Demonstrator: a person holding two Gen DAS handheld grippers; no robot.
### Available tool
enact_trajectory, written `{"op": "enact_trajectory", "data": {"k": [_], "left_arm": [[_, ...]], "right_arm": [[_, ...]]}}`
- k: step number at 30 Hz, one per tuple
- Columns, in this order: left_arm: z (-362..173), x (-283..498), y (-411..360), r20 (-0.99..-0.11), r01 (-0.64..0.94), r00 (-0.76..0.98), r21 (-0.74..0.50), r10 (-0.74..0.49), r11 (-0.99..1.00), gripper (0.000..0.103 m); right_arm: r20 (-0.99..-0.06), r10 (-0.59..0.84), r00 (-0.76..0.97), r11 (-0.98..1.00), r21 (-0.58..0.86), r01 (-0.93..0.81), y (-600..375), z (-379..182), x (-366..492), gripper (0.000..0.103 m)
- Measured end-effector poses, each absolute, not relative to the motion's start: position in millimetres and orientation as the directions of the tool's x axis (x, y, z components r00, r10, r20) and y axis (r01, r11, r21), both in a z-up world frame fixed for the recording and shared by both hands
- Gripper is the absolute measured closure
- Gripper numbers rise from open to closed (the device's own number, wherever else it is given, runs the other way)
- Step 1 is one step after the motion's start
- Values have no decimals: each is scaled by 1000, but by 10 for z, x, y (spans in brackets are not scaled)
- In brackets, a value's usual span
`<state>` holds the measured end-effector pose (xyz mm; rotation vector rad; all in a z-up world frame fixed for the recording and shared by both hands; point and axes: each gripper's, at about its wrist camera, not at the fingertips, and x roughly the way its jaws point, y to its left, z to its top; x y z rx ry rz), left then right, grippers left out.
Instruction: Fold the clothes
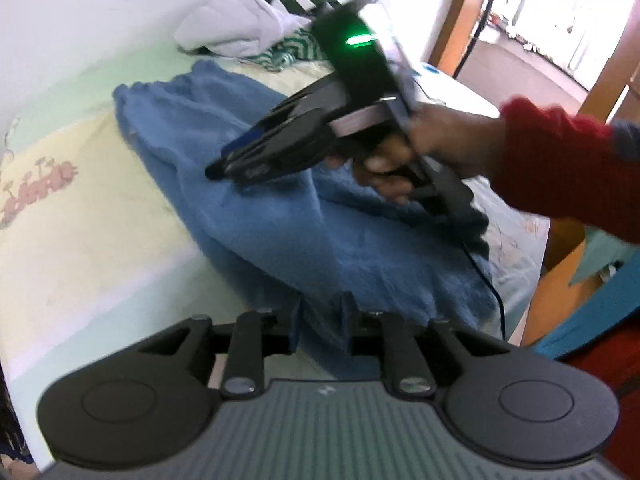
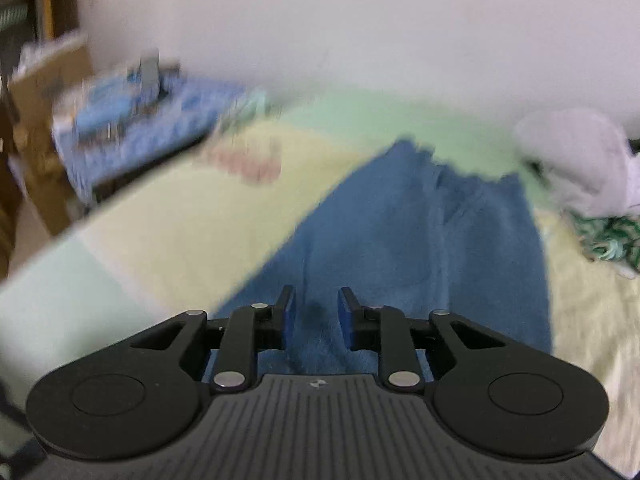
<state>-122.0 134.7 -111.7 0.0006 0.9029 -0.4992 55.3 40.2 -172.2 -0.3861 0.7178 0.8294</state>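
On the bed (image 1: 72, 216), over the blue towel (image 1: 304, 240): both jaws slightly apart, gripping nothing. Best to pinch matching corners, lift evenly, fold flat.

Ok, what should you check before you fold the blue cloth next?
1. Blue cloth lies on the bed: ok.
2. Cloth smooth: not ok, wrinkled.
3. Right tool empty, jaws apart above the cloth: ok.
4. Left tool gripping the near edge: cannot tell.
5. Black cable off the cloth: not ok, it hangs over one edge.
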Motion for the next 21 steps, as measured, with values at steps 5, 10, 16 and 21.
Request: {"op": "enact_trajectory", "data": {"k": [5,10,16,21], "left_arm": [[-1172,-1049,1260,-713,370,568,-227,-412,901,79],[-1380,-931,1101,-767,388,516,-186,-380,903,76],[-1286,-1195,1345,-788,317,502,-214,-355,924,74],[-937,-1249,1425,-754,272,579,-181,-311,945,67]], "right_arm": [[-683,614,396,624,114,-773,291,-1544,809,78],[-685,612,396,615,96,-783,591,-1537,1217,75],[-714,605,354,593,108,-798,603,-1586,1392,74],[-681,692,239,469,173,-866,585,-1484,1294,74]]}}
